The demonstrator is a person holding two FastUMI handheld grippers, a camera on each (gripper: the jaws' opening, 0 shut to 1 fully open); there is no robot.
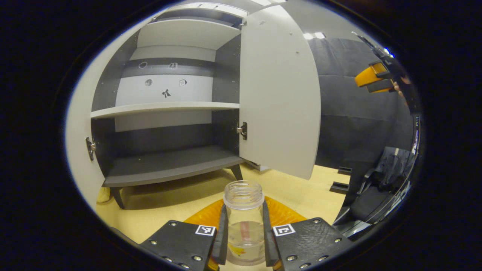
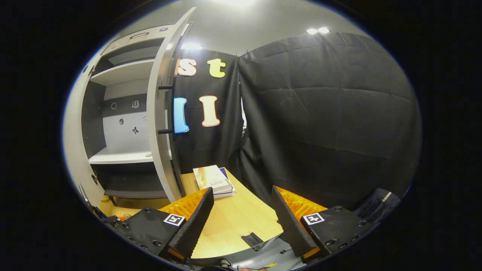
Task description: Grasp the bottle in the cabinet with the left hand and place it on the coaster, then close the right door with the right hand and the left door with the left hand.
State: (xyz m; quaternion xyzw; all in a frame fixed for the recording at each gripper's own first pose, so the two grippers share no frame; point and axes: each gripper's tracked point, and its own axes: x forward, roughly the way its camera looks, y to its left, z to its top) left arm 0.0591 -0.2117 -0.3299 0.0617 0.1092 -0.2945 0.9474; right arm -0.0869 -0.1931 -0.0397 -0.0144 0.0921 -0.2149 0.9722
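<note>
The left gripper (image 1: 244, 241) was clamped on the upright, lidless clear bottle (image 1: 244, 222) directly above the orange coaster (image 1: 280, 214) on the desk (image 1: 158, 210), while the right gripper (image 2: 241, 214), wide open and empty, faced the open right door (image 2: 160, 124).

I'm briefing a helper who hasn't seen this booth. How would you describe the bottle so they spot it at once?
Start at the grey cabinet standing open on the wooden table. In front of its bottom shelf lies an orange coaster, and over it the bottle stands upright between the left gripper fingers. It is clear, capless and wide-mouthed with a threaded neck, the one see-through thing there.
</note>
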